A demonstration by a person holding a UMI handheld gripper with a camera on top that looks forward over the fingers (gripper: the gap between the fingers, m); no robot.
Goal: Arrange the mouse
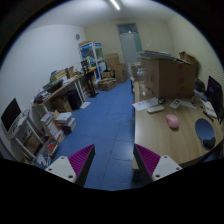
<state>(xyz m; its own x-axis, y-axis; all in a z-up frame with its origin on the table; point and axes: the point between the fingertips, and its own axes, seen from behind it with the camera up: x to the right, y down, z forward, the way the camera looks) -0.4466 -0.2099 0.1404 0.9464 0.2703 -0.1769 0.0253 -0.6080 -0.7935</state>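
I see the pink mouse lying on the wooden desk at about two o'clock from my gripper, well beyond its fingers. A round blue mouse pad sits just right of the mouse. The jaws stand wide apart, holding nothing, over blue floor.

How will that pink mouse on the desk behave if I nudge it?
The pink mouse looks small and rounded, so probably light and rigid. Lying low on the wooden desk, it should slide rather than tip. The gripper is open, well short of it.
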